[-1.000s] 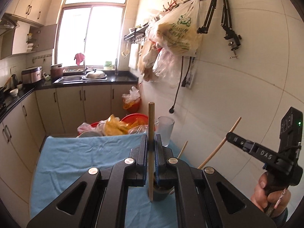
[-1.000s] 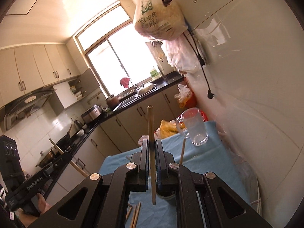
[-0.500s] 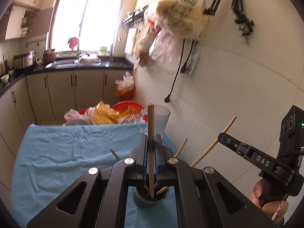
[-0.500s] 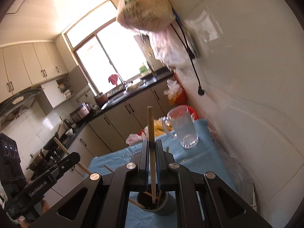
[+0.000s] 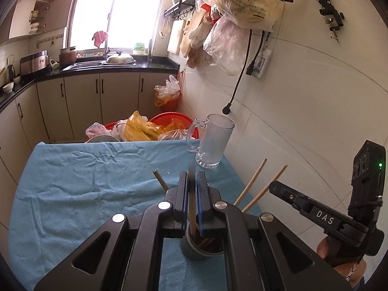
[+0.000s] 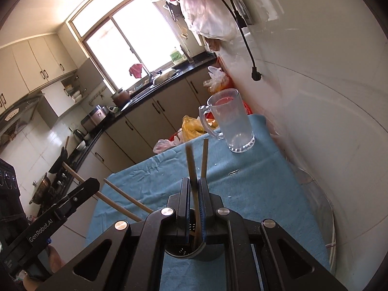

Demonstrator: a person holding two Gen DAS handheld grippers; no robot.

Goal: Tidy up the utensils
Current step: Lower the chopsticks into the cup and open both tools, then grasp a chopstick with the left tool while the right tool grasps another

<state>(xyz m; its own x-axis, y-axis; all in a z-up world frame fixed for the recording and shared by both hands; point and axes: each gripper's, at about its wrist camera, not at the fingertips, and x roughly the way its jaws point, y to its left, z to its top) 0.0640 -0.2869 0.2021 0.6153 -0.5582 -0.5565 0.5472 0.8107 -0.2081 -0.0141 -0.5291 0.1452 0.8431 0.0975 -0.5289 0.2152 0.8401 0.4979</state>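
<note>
Left wrist: my left gripper, slightly parted, straddles a chopstick standing upright, dropping straight into the holder below (others lean there). Right wrist: my right gripper, also eased, frames two chopsticks in the holder; glass mug empty.

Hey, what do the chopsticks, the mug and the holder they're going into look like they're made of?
Chopsticks: likely bamboo or light wood, with a matte tan, unpainted look. Mug: clear, thick-walled with a heavy base, probably glass, though hard plastic can't be ruled out. Utensil holder: dark grey, dull finish, small drain holes inside; plastic or coated metal, I can't tell which.
</note>
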